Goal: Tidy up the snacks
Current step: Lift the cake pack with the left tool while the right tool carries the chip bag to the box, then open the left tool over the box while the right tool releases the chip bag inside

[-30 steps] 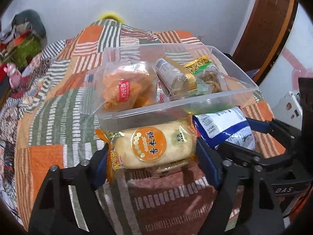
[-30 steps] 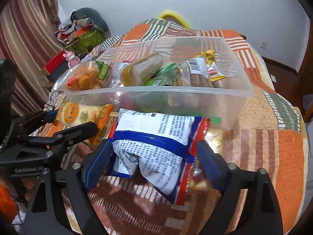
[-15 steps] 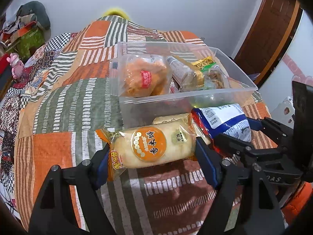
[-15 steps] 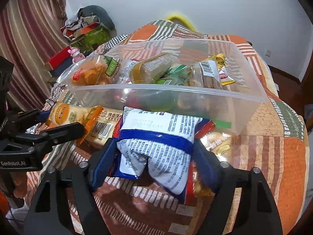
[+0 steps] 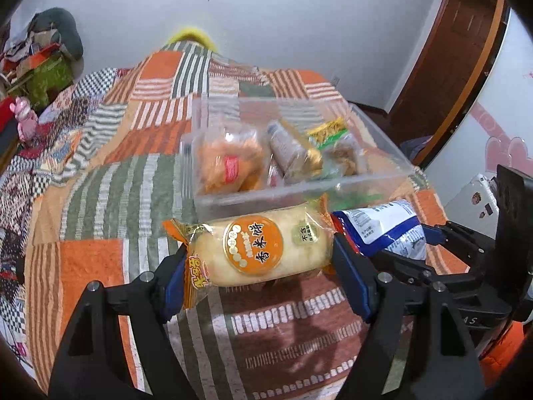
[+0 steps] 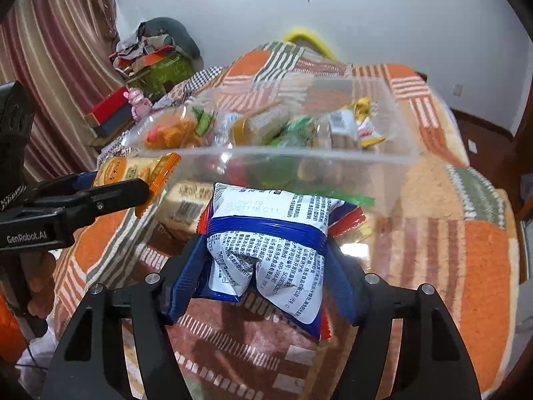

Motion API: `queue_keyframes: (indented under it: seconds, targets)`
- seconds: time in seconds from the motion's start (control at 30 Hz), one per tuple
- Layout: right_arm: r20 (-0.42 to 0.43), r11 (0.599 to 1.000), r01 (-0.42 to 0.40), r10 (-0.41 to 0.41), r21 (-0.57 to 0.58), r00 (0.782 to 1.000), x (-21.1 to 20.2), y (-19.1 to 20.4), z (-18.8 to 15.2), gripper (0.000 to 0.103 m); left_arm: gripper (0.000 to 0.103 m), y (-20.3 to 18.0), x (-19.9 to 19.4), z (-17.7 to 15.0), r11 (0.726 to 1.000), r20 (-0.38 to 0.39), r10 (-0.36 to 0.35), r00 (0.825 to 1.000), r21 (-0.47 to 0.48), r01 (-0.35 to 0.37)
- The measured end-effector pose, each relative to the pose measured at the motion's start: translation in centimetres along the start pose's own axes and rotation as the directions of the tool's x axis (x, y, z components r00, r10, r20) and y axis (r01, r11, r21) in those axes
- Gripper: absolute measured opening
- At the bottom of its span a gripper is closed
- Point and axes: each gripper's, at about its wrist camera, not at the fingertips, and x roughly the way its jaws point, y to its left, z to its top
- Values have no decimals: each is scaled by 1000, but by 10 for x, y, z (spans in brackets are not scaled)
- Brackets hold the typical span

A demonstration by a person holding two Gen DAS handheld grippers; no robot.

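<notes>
Rice cracker pack (image 5: 263,248) sits left of the sachet (image 6: 266,250), both just before the snack-filled bin (image 6: 393,163) on the bed (image 5: 100,173).

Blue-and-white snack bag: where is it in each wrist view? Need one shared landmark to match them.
Left wrist view: the blue-and-white snack bag sits at right of centre, beside the rice cracker pack, between the fingers of the right gripper.
Right wrist view: the bag is at lower centre, squeezed as the fingers close on it.
Shared landmark: the clear plastic bin, just behind the bag in both views.
</notes>
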Motion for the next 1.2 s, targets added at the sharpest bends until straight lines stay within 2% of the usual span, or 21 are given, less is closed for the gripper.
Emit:
queue_keyframes:
  seconds: [0.2,0.53,0.67,1.0,1.2]
  targets:
    - [82,1000,6,-4,-17,997,-20,3,21,66,78,-5,-15,25,1000,63,-8,998,-10,8]
    - [166,998,61,-62,8,984,-20,-8,63,66,78,-7,-15,65,999,124,45,991,-4,-45]
    - [169,996,82,-86,33,982,-9,-16,77,66,78,-3,-1,79,999,107,47,993,-17,-46]
    - [107,993,93,-101,71,989,27,-26,96,67,78,9,44,103,995,58,86,995,-56,-83]
    - [69,993,114,-116,31,991,45,-22,96,67,78,9,64,108,992,33,117,993,-51,-115]
